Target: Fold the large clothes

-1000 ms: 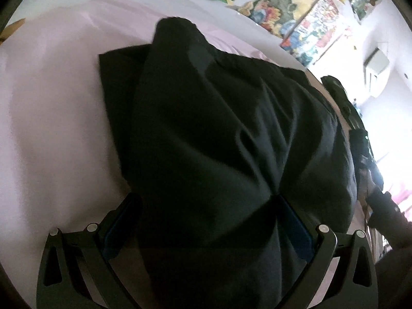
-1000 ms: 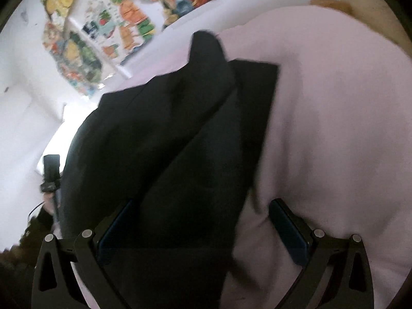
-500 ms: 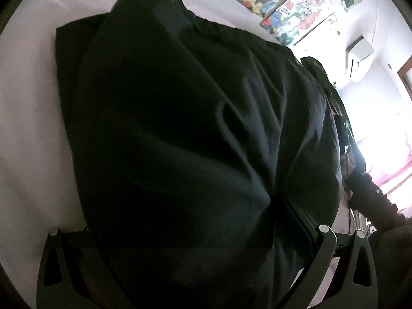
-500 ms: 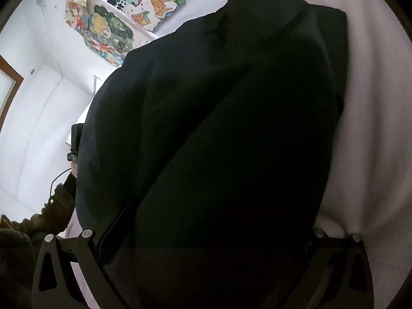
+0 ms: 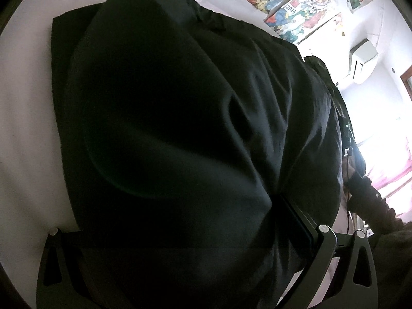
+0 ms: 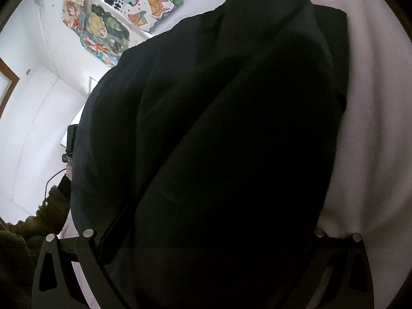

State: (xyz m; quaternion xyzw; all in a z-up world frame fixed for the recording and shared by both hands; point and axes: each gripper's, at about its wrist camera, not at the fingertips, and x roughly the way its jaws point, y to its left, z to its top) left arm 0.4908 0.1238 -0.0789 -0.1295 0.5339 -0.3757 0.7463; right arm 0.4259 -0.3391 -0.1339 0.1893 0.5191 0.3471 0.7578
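Left gripper: black garment is draped over the fingers; only the right-hand finger is seen, pressed into the cloth at a pucker, the other is buried. The cloth appears to be pinched, but the finger gap is hidden, so the state cannot be told.

Right gripper: same picture. One finger is seen at lower left of the frame, the other is covered. Pinch likely, not confirmed.

Garment is held up between both grippers and runs from the fingers toward the top of each frame. A flat, already doubled part is laid on the surface at upper left of the left view and at upper right of the right view. Long axis is judged to run away from the fingers; neither hand is clearly nearer. The coming move is judged to be carrying the held edge forward onto that flat part.

Surface: pale pink sheet, probably a bed. Room: white walls, coloured drawings, an air conditioner, a sleeve.
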